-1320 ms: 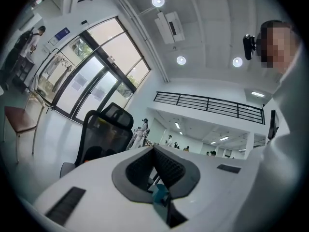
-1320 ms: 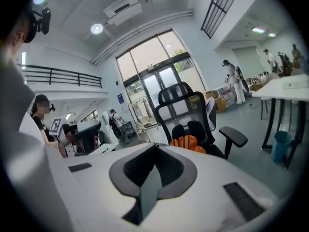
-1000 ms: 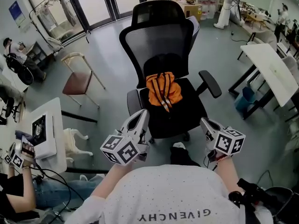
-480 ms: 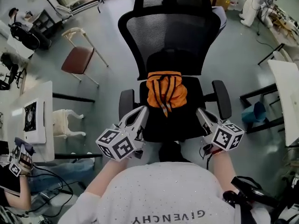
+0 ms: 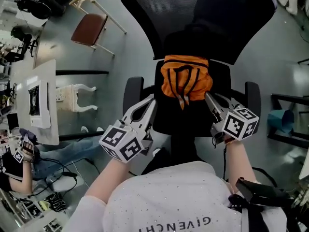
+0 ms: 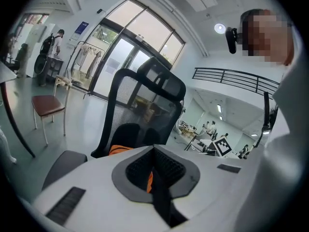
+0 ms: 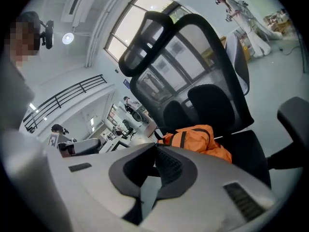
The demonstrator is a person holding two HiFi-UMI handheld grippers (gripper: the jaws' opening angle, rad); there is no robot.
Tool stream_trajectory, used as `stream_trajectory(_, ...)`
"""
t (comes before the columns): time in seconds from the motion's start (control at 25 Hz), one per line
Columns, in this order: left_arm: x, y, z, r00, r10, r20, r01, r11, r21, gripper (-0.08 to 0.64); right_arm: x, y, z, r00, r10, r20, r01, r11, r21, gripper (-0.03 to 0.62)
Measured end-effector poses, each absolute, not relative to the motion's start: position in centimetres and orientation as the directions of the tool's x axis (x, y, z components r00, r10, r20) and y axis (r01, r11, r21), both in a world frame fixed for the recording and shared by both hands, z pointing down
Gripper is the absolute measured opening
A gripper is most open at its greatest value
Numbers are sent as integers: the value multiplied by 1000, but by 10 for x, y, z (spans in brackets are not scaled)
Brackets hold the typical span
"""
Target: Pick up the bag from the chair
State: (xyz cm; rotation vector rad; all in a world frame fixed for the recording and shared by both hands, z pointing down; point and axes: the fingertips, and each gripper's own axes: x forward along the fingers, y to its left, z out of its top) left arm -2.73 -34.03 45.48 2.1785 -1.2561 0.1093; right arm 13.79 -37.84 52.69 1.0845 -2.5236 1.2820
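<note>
Orange bag (image 5: 186, 81) lies upper centre on the chair (image 5: 164, 122) seat, against the backrest (image 5: 159, 13). I hold left gripper (image 5: 152, 100) and right gripper (image 5: 207, 96) flanking it closely, both jaws closed and empty, probably to frame a two-sided approach

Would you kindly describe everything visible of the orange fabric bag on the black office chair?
The orange fabric bag is soft and crumpled, with dark straps down its front and a striped strap end trailing toward the viewer. It lies on the black office chair's seat, just before its mesh backrest; nothing else touches it.
</note>
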Motion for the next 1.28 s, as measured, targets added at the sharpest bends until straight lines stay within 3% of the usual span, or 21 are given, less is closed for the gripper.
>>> stream_trajectory(0.32,-10,-383,511,551,-697,458,-817,-340,465,20,142,-397,582,-755,-500,424,-617,322,-718,5)
stream_trajectory(0.56,20,-422,543,576,-622,531,-816,-397,420,299,168,-402,619,-729,-499,469,-637,244,-731,5)
stream_trajectory(0.68,25,-438,560,514,-612,601,-850,-459,259,450,182,-410,626,-711,-538,453,-623,183,-761,5)
stream_trajectory(0.76,29,-447,572,472,-609,638,-845,-517,132,492,190,-413,626,-703,-559,440,-613,162,-773,5)
stream_trajectory(0.96,50,-467,585,473,-587,657,-801,-598,43,492,212,-414,620,-678,-590,439,-632,162,-758,5)
stream_trajectory(1.08,63,-477,578,495,-599,630,-807,-586,76,435,225,-408,613,-660,-614,433,-642,160,-750,5)
stream_trajectory(1.2,70,-482,587,481,-582,656,-806,-588,69,233,236,-397,609,-642,-640,422,-637,138,-759,5)
stream_trajectory(1.28,71,-479,597,462,-550,696,-792,-608,45,60,240,-388,607,-632,-651,421,-633,119,-765,5)
